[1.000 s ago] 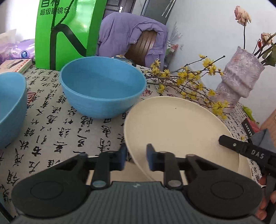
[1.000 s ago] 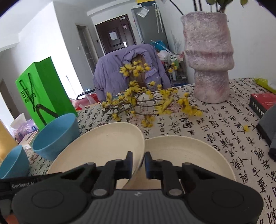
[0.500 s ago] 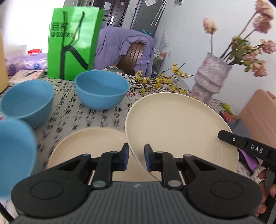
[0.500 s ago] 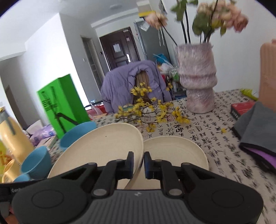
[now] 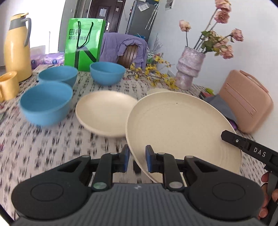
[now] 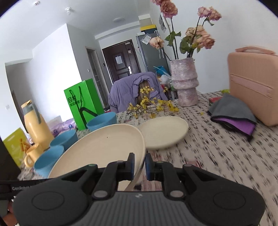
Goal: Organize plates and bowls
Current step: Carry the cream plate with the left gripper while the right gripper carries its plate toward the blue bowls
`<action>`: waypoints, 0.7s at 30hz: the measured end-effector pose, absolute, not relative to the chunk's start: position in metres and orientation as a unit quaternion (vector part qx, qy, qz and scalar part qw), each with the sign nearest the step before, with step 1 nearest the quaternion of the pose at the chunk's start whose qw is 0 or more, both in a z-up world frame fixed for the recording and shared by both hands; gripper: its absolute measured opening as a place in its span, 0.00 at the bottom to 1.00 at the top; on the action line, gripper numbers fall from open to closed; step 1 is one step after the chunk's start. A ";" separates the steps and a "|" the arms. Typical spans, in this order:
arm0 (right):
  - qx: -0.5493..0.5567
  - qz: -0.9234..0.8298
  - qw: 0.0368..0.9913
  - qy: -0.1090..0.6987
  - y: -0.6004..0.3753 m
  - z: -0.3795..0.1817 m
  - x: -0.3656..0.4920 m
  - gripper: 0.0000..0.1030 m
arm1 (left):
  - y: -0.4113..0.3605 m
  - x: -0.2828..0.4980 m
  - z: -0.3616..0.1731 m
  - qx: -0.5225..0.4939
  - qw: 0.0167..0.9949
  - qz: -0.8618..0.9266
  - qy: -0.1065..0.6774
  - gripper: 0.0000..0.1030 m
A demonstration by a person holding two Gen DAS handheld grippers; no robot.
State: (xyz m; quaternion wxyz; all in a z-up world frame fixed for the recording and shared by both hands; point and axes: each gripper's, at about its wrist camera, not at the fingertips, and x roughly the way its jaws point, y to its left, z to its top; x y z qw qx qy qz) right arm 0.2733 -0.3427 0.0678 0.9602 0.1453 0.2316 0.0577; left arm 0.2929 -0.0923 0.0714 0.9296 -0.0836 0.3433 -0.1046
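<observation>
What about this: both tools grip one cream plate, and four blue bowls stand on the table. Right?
No: the left wrist view shows three blue bowls on the table, not four. The left tool and the right tool grip one cream plate.

Cream plates and blue bowls on a white cloth printed with black characters

The held plate (image 5: 182, 125) is pale cream with one tiny dark speck; the other plate (image 5: 104, 111) on the tablecloth (image 5: 43, 144) is the same cream, and so is a third plate (image 6: 165, 132) seen from the right wrist. Three bowls (image 5: 46, 102) are plain mid-blue. The left gripper (image 5: 137, 159) and the right gripper (image 6: 139, 164) are black with blue pads. Toward the far edge stand a bright green bag (image 5: 83, 43) with black cord and white lettering, a yellow jug (image 5: 15, 47) with a grey lid, a yellow mug (image 5: 8, 85), and a mottled pinkish-lilac vase (image 5: 188, 69) holding faded pink roses (image 5: 222, 15). Yellow blossoms (image 5: 152, 76) lie near it. A salmon-pink case (image 5: 246, 102) stands at the right edge, beside grey and purple cloths (image 6: 232, 113).
</observation>
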 end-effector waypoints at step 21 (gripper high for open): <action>0.150 0.027 0.949 0.276 -0.356 0.013 0.223 0.13 | -0.111 0.251 0.031 -0.085 0.925 -0.114 0.352 0.19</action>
